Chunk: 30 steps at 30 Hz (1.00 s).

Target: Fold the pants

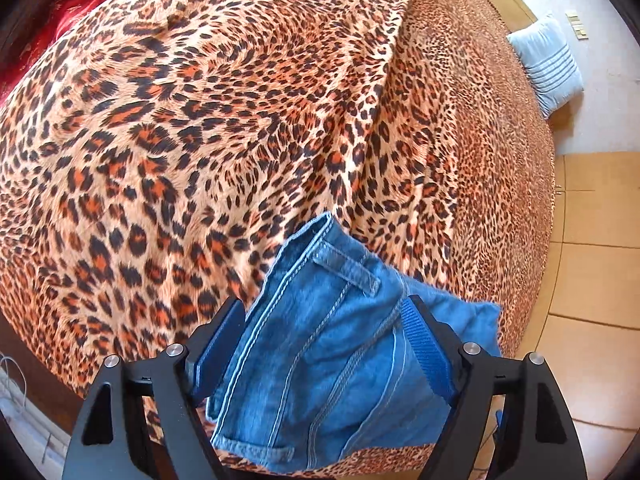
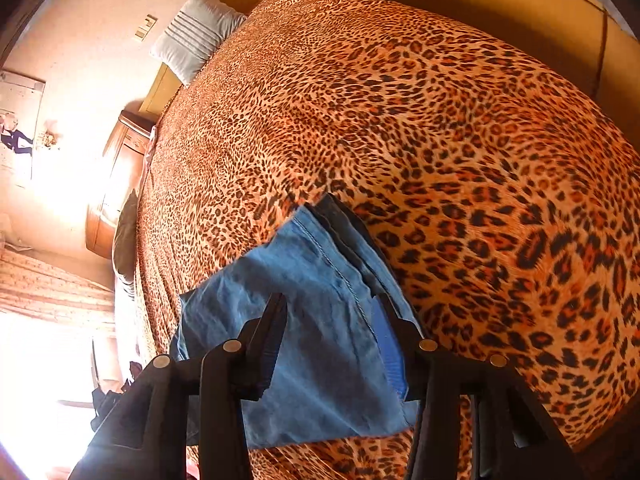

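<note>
Between each hand-held gripper's spread fingers lie jeans [image 1: 320,356], belt loop [image 1: 346,268] showing only left.

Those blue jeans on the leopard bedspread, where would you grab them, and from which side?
By the waistband end of the jeans, I'd say: its stitched, layered edge with the belt loop is thick and stiff, so it shouldn't slip. The left gripper straddles that end from the bed's edge, fingers either side. The right gripper straddles the plainer, thinner end likewise.
</note>
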Tool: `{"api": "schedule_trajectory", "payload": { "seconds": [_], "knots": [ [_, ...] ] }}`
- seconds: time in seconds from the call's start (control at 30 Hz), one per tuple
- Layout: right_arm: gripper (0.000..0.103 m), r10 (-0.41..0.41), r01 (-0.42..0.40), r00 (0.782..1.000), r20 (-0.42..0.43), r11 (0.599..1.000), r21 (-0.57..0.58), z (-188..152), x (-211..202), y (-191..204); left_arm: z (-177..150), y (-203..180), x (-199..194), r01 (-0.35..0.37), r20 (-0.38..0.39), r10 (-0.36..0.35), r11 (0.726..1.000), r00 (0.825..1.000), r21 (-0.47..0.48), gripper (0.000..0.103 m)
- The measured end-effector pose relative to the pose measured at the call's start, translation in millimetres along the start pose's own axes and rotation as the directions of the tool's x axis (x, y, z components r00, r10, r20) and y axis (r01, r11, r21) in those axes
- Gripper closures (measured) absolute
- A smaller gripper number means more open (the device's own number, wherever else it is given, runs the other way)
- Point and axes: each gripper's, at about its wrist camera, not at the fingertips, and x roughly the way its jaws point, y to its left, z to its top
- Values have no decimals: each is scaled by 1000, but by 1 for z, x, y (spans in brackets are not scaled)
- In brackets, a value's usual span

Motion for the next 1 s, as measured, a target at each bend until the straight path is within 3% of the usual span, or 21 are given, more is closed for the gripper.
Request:
{"api": "schedule_trajectory", "payload": {
  "seconds": [0.13, 0.27, 0.43, 0.57, 0.63, 0.7, 0.73, 0.8, 0.9, 0.97, 1.0],
  "knots": [
    [55, -21, 20, 1000, -17, 1000, -23, 25, 35, 19, 13, -6, 17, -2, -47, 1, 1000, 999, -14, 24],
    [55, -43, 41, 999, -32, 998, -50, 39, 61, 30, 12, -10, 26, -60, -60, 61, 998, 996, 24, 23],
    [54, -142, 136, 989, -50, 984, -115, 45, 87, 35, 22, -14, 47, -92, -66, 92, 996, 994, 5, 24],
    [54, -261, 250, 965, -26, 946, -206, 48, 98, 39, 21, -18, 48, -103, -67, 102, 995, 992, -2, 23],
    [54, -219, 211, 976, -20, 957, -199, 51, 97, 37, 20, -17, 46, -113, -68, 113, 994, 991, 8, 24],
    [61, -213, 196, 975, -58, 956, -217, 50, 103, 37, 19, -23, 49, -139, -55, 140, 990, 989, 19, 30],
    [76, -223, 198, 972, -69, 946, -257, 49, 106, 43, 18, -30, 51, -165, -38, 166, 986, 985, 25, 37],
    [79, -251, 209, 964, -90, 920, -332, 46, 109, 54, 9, -36, 46, -157, -21, 158, 987, 987, 18, 60],
    [79, -279, 240, 959, -49, 893, -381, 45, 96, 55, 3, -48, 50, -217, 20, 216, 975, 976, 56, 67],
    [99, -334, 295, 941, -59, 892, -342, 51, 98, 39, 6, -53, 57, -272, 36, 270, 960, 962, 73, 68],
    [99, -351, 314, 935, -54, 889, -333, 54, 99, 34, 9, -54, 60, -282, 41, 280, 957, 959, 65, 68]
  ]
}}
